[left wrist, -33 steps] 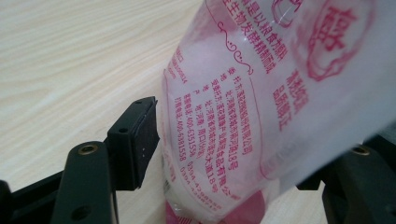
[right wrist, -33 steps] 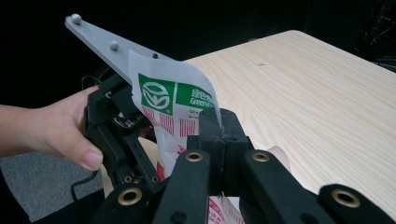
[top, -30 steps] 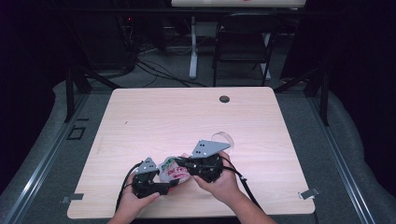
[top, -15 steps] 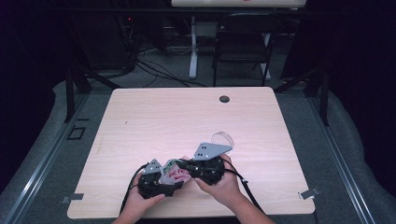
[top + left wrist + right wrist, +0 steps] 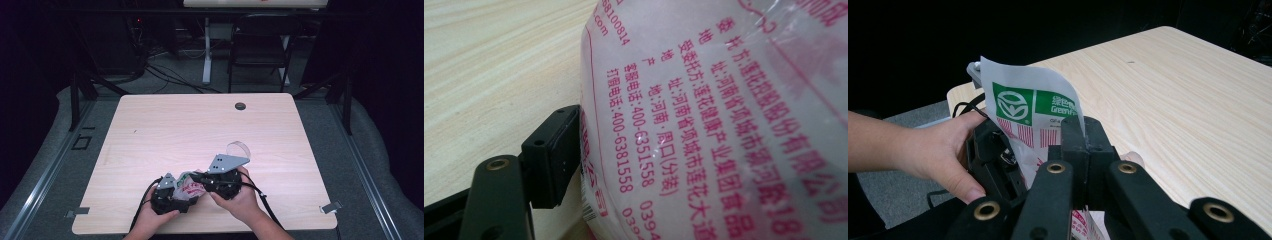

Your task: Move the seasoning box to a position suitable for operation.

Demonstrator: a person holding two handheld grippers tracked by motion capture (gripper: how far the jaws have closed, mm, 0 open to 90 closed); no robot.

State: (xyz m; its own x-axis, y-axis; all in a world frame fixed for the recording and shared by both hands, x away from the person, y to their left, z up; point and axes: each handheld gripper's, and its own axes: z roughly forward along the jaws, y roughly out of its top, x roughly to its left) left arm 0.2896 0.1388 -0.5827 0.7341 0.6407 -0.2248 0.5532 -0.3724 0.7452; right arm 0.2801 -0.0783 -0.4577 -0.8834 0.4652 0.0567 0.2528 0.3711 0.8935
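Both claws meet over the near middle of the counter, with a printed plastic bag stretched between them.

Right claw: jaws pressed together on a fold of the bag. In the right gripper view the film rises from that pinch as a curled flap with a green logo panel. Holding.

Left claw: jaws have just been opening and now stand as wide as they go. In the left gripper view 1 black pad lies against the film's side while the bag bulges across the rest of the frame; the other pad is hidden behind it. Film sits between the jaws, but I read no squeeze, so this claw counts as released.

Key relation: from the left claw the bag lies straight ahead and touching, running toward the right claw. Its long axis runs roughly across the counter, from 1 claw to the other. The right hand carries the bag; the left hand is just as near, so a re-grip needs only a short advance.

Contents: the bag looks slack and crumpled; pink tone behind the film, but I cannot tell whether anything is inside. A curl of clear plastic lies on the counter just beyond the right claw, apart from the bag.
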